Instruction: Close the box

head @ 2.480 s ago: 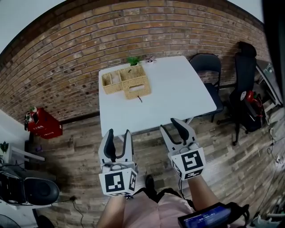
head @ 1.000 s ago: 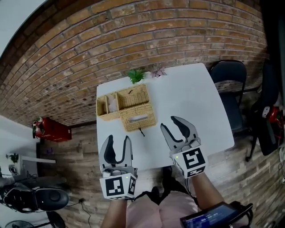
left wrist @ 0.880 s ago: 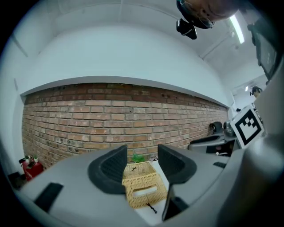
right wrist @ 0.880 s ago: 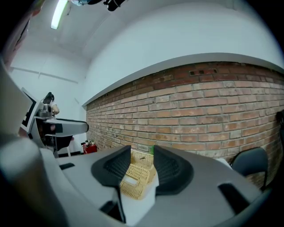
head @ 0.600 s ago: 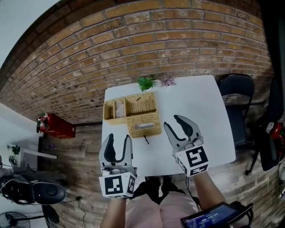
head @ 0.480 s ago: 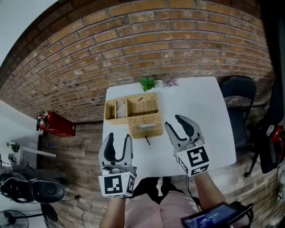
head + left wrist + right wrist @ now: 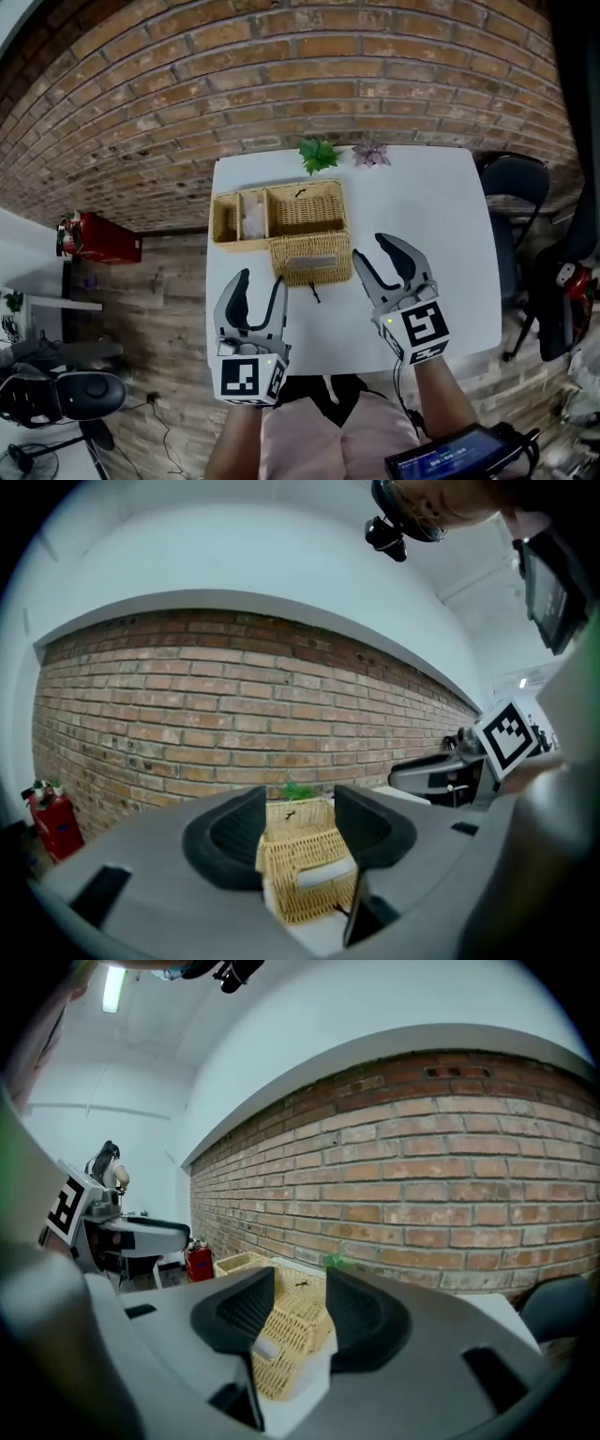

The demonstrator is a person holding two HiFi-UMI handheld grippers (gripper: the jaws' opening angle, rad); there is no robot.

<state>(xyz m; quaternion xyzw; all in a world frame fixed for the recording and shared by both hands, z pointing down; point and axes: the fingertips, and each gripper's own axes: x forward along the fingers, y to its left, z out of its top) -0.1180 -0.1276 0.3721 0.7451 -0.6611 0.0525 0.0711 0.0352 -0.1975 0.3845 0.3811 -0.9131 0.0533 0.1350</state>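
A woven wicker box (image 7: 277, 212) stands open on the white table (image 7: 422, 216), with white items in its left compartment. Its lid (image 7: 311, 258) lies folded out flat toward me. Short of the lid's left corner, my left gripper (image 7: 260, 278) is open and holds nothing. My right gripper (image 7: 372, 248) hovers just right of the lid; its jaws have just been opening and nothing is between them. The box (image 7: 300, 855) shows between the jaws of the left gripper (image 7: 298, 810) in the left gripper view. In the right gripper view the box (image 7: 286, 1330) shows ahead of the right gripper (image 7: 300, 1309).
A green plant (image 7: 319, 153) and a small pinkish plant (image 7: 371, 154) sit at the table's far edge by the brick wall. A thin black piece (image 7: 314, 292) lies by the lid. A dark chair (image 7: 514, 187) stands at the right, a red object (image 7: 89, 239) on the floor at the left.
The table and box have drawn closer and larger in all views. Both grippers have come forward over the table's near edge, level with the lid.
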